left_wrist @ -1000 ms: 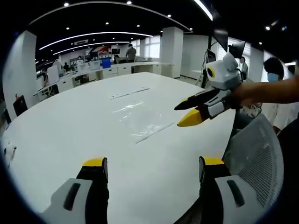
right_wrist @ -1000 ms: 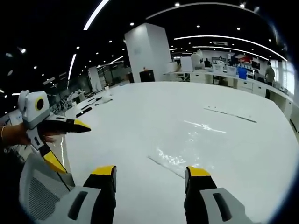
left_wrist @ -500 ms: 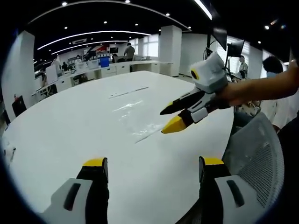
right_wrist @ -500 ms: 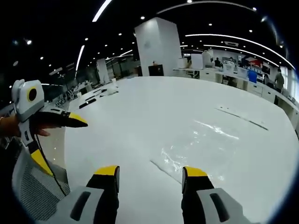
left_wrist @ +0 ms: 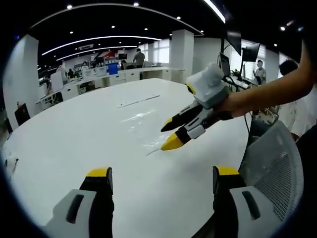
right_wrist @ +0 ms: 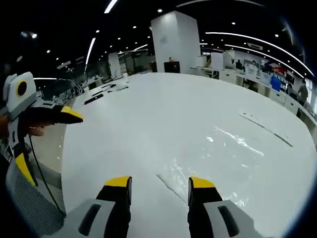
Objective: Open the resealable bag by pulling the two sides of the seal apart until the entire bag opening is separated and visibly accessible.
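i judge the clear resealable bag (right_wrist: 218, 163) flimsy, slippery; my right gripper (right_wrist: 157, 182), jaws apart, should pinch its seal edge.

I can read no text, label, brand, number or sign in either view. In the left gripper view, a red and white shape on the far wall (left_wrist: 101, 51) may be a banner or logo, but it is too small and blurred for me to make out any letters. The boxes on the distant desks (left_wrist: 111, 67) show no markings I can read.
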